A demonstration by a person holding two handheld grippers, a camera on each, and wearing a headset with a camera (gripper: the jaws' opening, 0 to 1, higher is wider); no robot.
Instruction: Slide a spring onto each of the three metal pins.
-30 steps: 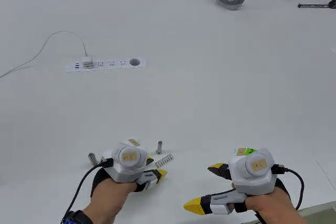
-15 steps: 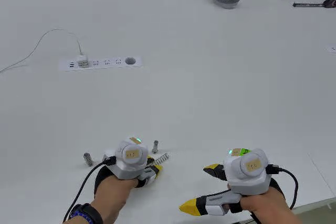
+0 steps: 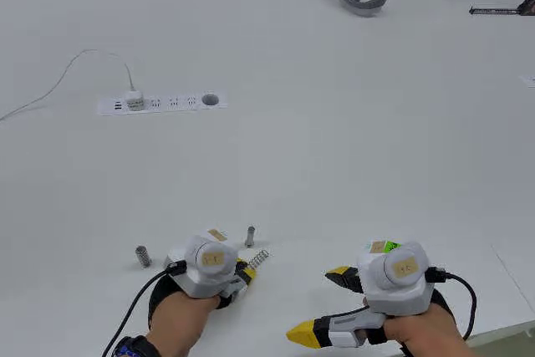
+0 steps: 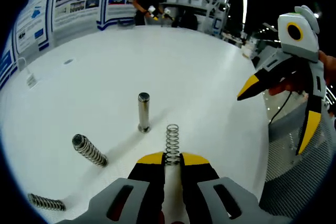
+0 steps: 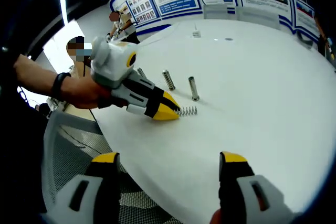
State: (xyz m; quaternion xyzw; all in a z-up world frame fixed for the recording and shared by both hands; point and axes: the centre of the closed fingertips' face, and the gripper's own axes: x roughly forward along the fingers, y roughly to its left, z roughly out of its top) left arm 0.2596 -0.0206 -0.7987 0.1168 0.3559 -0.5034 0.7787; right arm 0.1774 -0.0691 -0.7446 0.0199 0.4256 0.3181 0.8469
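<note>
Steel spring (image 4: pixel 172 137) in left claw (image 4: pixel 167 157)

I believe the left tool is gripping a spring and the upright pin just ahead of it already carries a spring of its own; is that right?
Not quite. The left tool is indeed shut on a spring, but the upright pin just ahead of it is bare, with no spring on it, as the left gripper view shows.

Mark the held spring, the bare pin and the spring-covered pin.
held spring (image 4: pixel 172 139), left gripper view, mid coils just above the jaws
bare pin (image 4: pixel 143 113), left gripper view, middle of the shaft
spring-covered pin (image 4: pixel 90 151), left gripper view, coils at mid-length
</note>
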